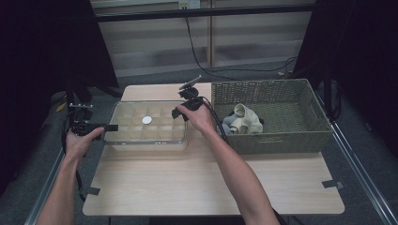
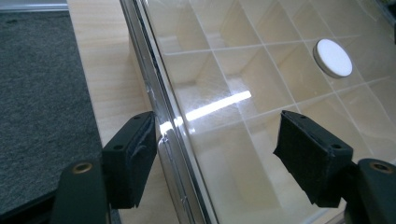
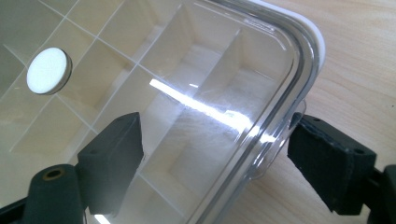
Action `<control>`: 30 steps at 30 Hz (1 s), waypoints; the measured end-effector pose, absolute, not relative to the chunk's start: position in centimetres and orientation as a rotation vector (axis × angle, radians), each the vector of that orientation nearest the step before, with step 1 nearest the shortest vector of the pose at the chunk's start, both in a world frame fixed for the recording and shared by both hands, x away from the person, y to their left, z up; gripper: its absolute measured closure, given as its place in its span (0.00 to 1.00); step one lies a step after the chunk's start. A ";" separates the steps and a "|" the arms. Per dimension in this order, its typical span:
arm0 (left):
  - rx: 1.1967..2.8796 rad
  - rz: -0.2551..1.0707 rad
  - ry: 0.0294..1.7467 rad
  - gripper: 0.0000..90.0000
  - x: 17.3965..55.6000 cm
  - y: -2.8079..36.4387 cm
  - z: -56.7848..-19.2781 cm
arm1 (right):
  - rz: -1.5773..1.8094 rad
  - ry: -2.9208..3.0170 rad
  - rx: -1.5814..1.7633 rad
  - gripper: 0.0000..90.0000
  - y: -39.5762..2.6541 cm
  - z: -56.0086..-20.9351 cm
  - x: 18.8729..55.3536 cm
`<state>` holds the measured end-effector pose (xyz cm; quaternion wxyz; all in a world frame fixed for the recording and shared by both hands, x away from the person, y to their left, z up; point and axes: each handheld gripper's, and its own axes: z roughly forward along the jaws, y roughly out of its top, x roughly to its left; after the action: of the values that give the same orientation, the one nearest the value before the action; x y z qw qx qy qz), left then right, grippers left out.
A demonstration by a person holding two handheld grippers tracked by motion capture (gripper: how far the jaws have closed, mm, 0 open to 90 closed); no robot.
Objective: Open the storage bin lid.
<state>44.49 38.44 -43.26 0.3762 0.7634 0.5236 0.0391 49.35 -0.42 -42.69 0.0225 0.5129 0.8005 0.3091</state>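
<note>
Pale wooden worktop carries a clear lidded compartment box at ten o'clock, a wicker basket at two. Left gripper fingers straddle its nine-o'clock rim, spread; right gripper fingers straddle its three-o'clock corner, also spread.

Black tool pads (brass-coloured screws), bare forearms

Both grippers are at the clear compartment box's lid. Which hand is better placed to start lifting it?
Probably the left. The left gripper has the lid's rim close against one jaw, edge between them. The right gripper straddles a rounded corner with both jaws standing off it. Neither grips yet.
</note>
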 end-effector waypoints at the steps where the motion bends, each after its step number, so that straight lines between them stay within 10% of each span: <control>1: 1.955 0.089 1.335 0.31 44.6 38.3 -43.5 | 0.965 2.475 1.607 0.19 -0.4 -42.7 49.4; 30: 1.894 0.097 1.360 0.29 45.3 37.9 -43.9 | 1.023 2.398 1.689 0.21 -0.4 -43.0 49.2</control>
<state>45.26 37.89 -43.93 0.3929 0.7463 0.5359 0.0382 49.25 -0.42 -43.04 0.0176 0.5436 0.7719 0.3292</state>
